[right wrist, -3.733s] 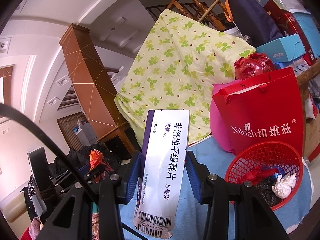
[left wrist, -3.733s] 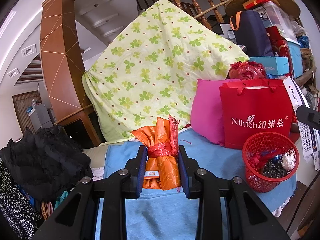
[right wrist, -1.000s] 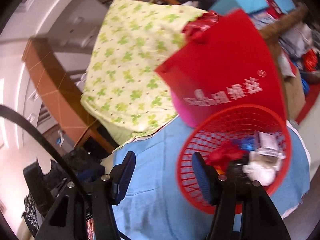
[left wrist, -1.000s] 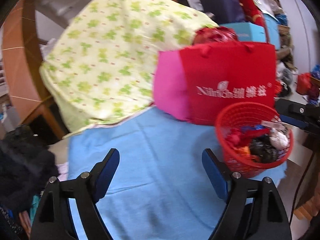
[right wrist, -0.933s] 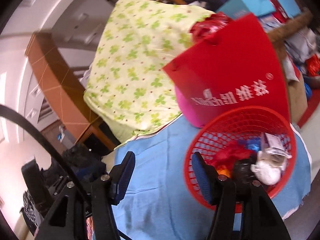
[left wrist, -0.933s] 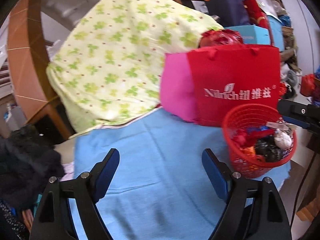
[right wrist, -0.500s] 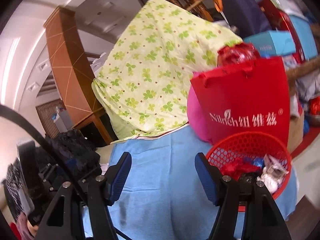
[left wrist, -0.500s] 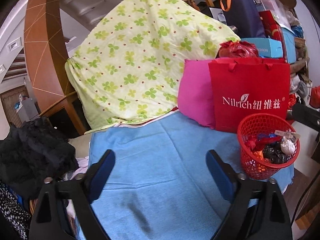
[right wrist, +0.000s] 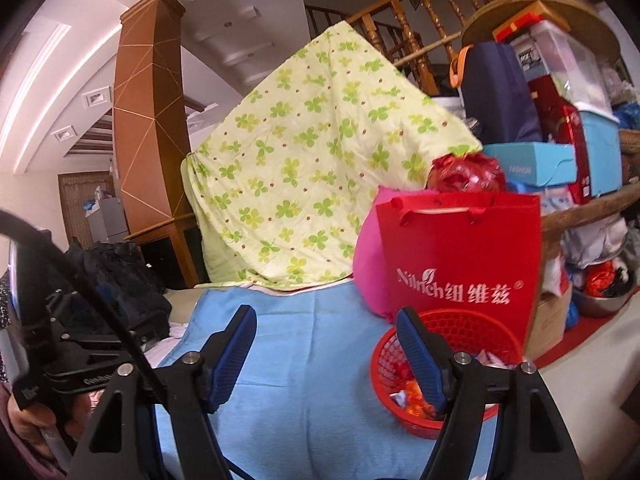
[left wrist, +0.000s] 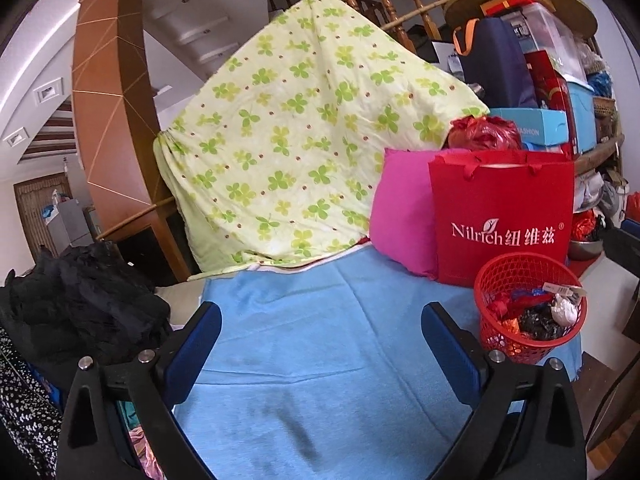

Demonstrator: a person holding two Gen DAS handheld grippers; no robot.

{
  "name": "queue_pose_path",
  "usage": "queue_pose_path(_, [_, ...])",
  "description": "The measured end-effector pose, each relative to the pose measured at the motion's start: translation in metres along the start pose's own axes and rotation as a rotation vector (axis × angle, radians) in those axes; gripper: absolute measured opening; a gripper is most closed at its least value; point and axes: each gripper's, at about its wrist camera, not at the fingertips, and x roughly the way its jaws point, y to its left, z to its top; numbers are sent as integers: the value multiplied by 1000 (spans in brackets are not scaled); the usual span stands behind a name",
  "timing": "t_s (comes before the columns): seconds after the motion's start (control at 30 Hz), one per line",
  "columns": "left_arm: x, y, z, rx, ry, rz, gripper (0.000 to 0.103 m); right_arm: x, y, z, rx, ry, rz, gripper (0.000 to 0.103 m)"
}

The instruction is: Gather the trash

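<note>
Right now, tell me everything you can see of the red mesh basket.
The red mesh basket is a small round plastic bin with latticed walls and a solid rim, standing upright near the right edge of the blue cloth, just in front of the red paper bag. It holds crumpled trash: red and orange wrappers, something black, a white wad, a tagged label.

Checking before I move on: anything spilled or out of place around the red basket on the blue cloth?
Nothing stands out. The red basket stands upright near the blue cloth's edge, trash inside, none on the cloth. Left gripper and right gripper are open and empty.
</note>
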Motion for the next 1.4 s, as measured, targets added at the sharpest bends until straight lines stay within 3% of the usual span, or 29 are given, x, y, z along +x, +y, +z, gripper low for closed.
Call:
queue_pose_path(0.3, [-22, 3, 4, 5, 13, -27, 100, -37, 10, 13, -51, -70, -39, 81])
queue_pose_path(0.77, [-43, -2, 9, 5, 15, -75, 101, -62, 23, 19, -130, -68, -79, 82])
queue_pose_path(1.4, [-63, -5, 13, 19, -24, -53, 101, -75, 14, 21, -128, -75, -95, 84])
